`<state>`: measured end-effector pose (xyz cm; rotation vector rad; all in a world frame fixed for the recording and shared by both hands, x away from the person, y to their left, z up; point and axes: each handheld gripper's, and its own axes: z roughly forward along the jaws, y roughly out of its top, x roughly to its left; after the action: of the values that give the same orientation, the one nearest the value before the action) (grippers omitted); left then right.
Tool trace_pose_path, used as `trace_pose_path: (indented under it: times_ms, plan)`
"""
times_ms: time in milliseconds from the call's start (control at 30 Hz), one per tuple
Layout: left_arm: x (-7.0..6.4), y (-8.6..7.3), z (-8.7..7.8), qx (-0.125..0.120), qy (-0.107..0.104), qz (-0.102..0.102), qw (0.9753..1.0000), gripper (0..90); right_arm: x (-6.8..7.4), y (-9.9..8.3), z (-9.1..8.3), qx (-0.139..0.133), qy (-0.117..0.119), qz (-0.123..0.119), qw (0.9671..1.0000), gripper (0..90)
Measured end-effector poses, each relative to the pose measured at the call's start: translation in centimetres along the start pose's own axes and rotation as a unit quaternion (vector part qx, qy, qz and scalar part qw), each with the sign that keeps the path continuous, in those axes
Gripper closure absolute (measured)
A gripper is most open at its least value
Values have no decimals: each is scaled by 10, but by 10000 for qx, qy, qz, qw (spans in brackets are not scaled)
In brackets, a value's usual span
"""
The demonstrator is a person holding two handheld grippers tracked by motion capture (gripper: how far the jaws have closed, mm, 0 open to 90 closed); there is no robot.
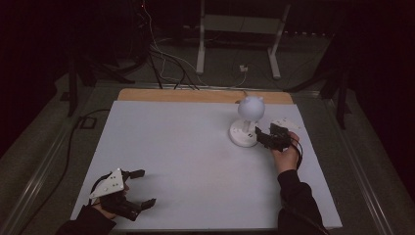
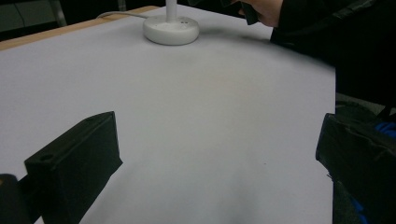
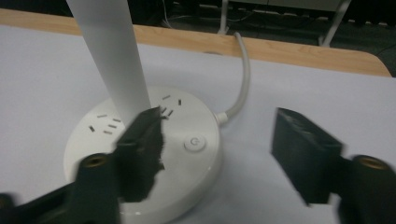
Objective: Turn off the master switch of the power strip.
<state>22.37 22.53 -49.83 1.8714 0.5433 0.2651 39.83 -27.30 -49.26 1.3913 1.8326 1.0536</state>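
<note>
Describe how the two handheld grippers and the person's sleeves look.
Both the left gripper and the right gripper are black with blocky black jaws. The left carries a grey three-cornered plate dotted with small holes. Brass-coloured screw holes show on the right's jaw arms. The sleeves are dark.

the high view looks down over the whole table. the left gripper view looks low across it toward the distant lamp base; the right gripper view sits close above that base.

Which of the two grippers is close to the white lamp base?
The right gripper, at the far right of the table: its open jaws reach the round lamp base. The left gripper stays at the near left corner, away from it.
</note>
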Motion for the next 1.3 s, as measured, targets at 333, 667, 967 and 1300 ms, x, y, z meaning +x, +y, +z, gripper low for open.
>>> trace_pose_path:
  times_ms: [333,667,967,1300]
  plan:
    - [0,0,0,-5,0,3,10000,3,0,0,-13,100,269,61,9996,98]
    - [0,0,0,-1,-12,9,10000,3,6,0,-29,227,454,63,9987,0]
    - [-1,0,0,-5,-19,10,10000,3,18,2,-44,168,689,-18,9975,0]
    - [-1,0,-1,-5,-30,19,10000,3,33,-2,-68,222,1061,-242,9938,0]
